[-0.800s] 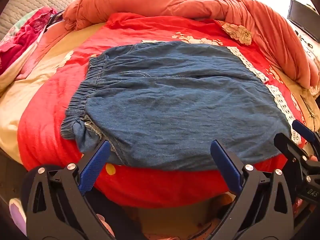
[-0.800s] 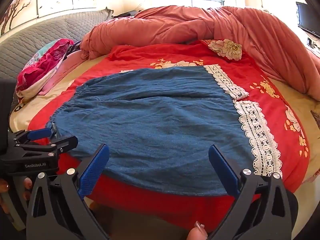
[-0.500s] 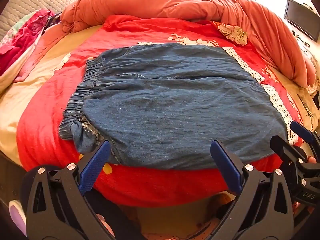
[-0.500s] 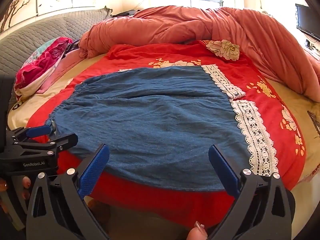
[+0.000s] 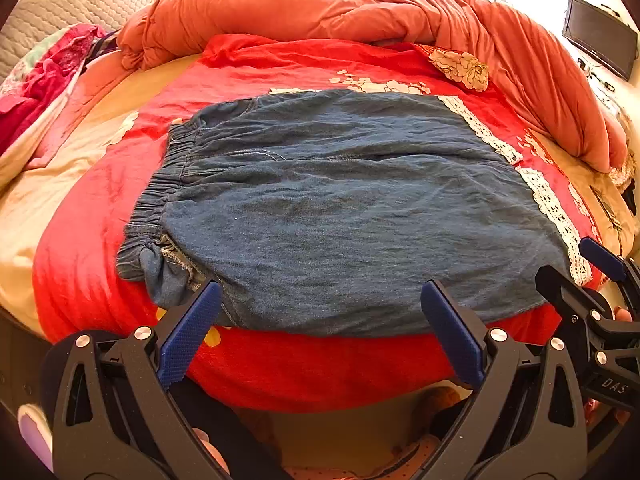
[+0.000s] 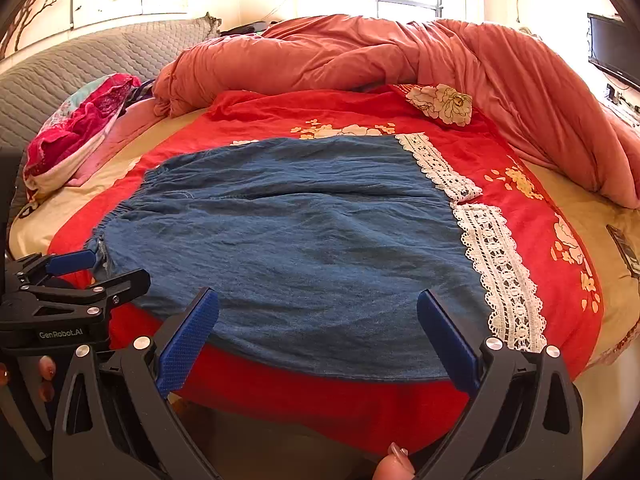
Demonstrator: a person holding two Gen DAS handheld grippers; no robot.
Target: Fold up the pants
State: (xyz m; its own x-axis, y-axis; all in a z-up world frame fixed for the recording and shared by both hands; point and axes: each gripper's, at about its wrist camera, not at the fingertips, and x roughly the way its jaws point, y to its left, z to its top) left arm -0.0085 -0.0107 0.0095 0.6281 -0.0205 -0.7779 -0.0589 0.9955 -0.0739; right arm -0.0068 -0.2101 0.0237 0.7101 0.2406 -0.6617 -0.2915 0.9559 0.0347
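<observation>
The denim pants (image 5: 340, 208) lie spread flat on the red blanket (image 5: 280, 364) at the near edge of the bed, elastic waistband to my left, white lace trim (image 6: 496, 264) to my right. My left gripper (image 5: 320, 336) hangs over the near edge of the pants, jaws spread wide, holding nothing. My right gripper (image 6: 318, 340) hangs beside it, equally wide and empty.

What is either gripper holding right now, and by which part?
Nothing is held. The left gripper and right gripper are both open above the near edge of the pants, which lie flat on the bed.
</observation>
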